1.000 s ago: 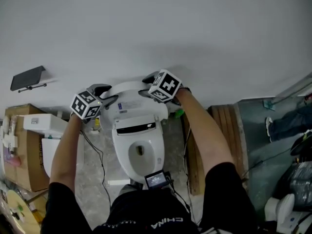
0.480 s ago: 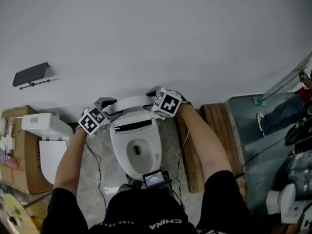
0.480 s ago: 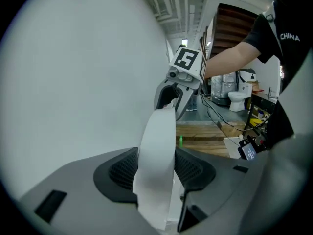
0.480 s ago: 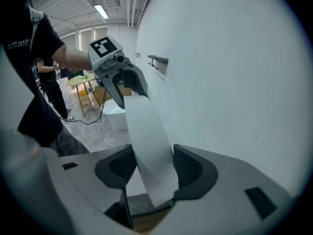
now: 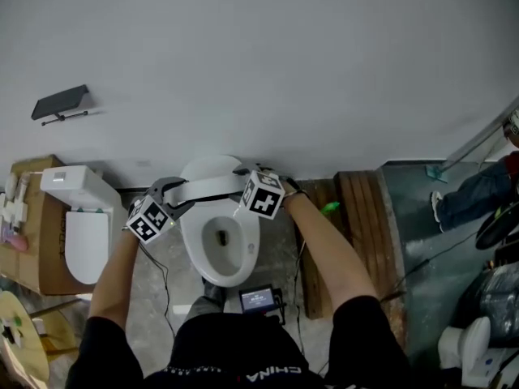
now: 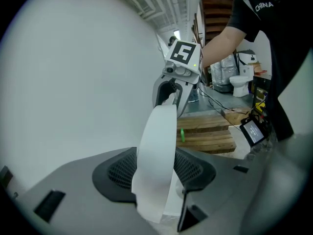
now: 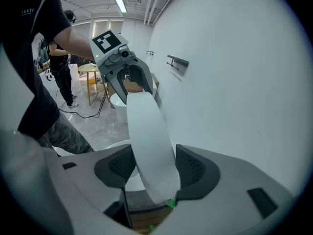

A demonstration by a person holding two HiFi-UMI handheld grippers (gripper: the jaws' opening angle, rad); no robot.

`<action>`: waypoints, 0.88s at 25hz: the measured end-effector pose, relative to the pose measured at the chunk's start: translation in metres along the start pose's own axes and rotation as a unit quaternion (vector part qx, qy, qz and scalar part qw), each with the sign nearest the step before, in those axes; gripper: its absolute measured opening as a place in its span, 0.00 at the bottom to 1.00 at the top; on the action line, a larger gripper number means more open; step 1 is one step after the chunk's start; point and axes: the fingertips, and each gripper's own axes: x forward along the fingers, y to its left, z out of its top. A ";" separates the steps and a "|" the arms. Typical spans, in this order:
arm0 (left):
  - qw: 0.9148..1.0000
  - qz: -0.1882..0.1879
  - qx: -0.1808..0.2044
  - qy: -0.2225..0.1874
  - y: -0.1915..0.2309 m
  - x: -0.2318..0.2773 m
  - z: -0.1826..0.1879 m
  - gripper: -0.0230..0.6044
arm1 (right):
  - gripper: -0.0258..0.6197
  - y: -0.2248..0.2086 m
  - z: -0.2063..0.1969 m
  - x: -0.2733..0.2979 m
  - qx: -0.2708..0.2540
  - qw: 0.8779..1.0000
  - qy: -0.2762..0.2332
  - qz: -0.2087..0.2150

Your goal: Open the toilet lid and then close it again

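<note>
A white toilet (image 5: 220, 245) stands against the wall, bowl showing from above. Its white lid (image 5: 207, 190) hangs tilted over the bowl, seen edge-on as a curved band between both grippers. My left gripper (image 5: 168, 190) grips the lid's left end; in the left gripper view both pads of my left gripper (image 6: 155, 173) press on the lid (image 6: 159, 141). My right gripper (image 5: 242, 173) grips the right end; the lid (image 7: 146, 131) fills the gap between the pads of my right gripper (image 7: 152, 168), whose jaws are opening.
A second toilet (image 5: 77, 217) sits on a cardboard box (image 5: 28, 241) at left. Wooden pallets (image 5: 361, 209) with a green item (image 5: 328, 209) lie right of the toilet. A small screen (image 5: 258, 300) and cables lie on the floor. A person's legs (image 5: 478, 193) show at right.
Both grippers have come toward me and lower, with the lid in them. The lid has swung from upright against the wall to tilted over the bowl.
</note>
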 end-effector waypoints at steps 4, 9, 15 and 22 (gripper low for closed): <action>1.000 0.006 -0.014 0.001 -0.038 0.000 -0.002 0.39 | 0.41 0.032 -0.014 -0.003 -0.011 1.000 -0.025 -0.015; 0.999 0.023 -0.004 0.037 -0.071 0.000 -0.014 0.41 | 0.42 0.064 -0.028 -0.001 -0.029 0.999 -0.033 -0.032; 0.998 0.013 0.004 0.066 -0.110 -0.001 -0.030 0.43 | 0.44 0.102 -0.043 0.007 -0.040 0.998 -0.025 -0.041; 0.998 0.027 0.017 0.054 -0.154 -0.003 -0.049 0.44 | 0.44 0.146 -0.063 0.017 -0.062 0.996 -0.003 -0.067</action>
